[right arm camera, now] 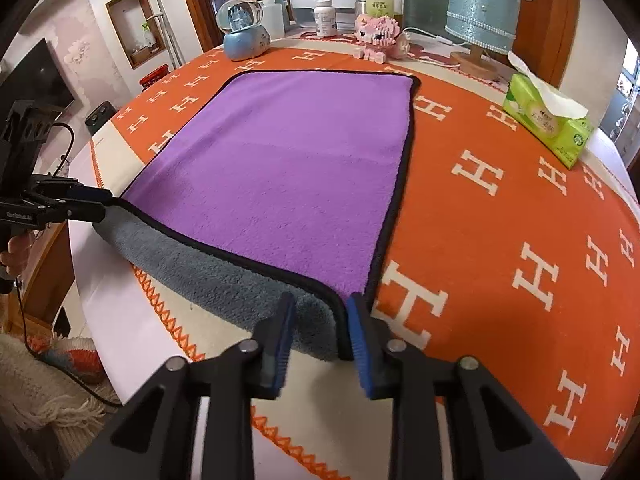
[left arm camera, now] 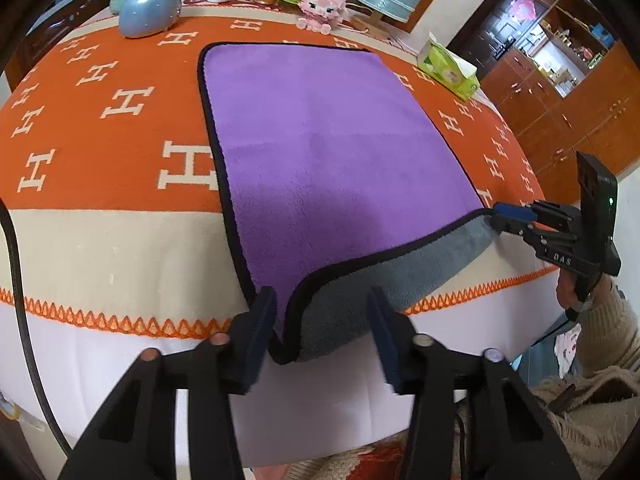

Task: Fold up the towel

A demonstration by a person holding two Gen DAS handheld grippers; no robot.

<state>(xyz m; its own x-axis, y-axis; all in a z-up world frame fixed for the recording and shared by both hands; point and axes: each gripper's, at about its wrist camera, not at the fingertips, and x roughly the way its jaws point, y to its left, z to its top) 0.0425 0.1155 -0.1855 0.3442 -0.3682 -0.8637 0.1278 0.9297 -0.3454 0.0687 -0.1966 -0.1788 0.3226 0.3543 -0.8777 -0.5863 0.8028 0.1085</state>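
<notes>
A purple towel [left arm camera: 328, 132] with a black hem and grey underside lies flat on the orange table cover; it also shows in the right wrist view [right arm camera: 288, 168]. Its near edge is raised and curls over, showing the grey side [left arm camera: 400, 268]. My left gripper [left arm camera: 324, 320] stands around the near left corner with its jaws apart; in the right wrist view [right arm camera: 106, 202] its tips look closed on that corner. My right gripper [right arm camera: 320, 320] holds the near right corner between its blue pads, jaws partly closed; in the left wrist view [left arm camera: 498, 216] it pinches the hem.
A green tissue box [right arm camera: 548, 120] sits right of the towel. A snow globe [right arm camera: 244, 36], a pink block figure [right arm camera: 378, 36], bottles [right arm camera: 326, 18] and a blue lamp [right arm camera: 482, 4] stand along the far edge. The table's near edge [left arm camera: 120, 320] lies just under both grippers.
</notes>
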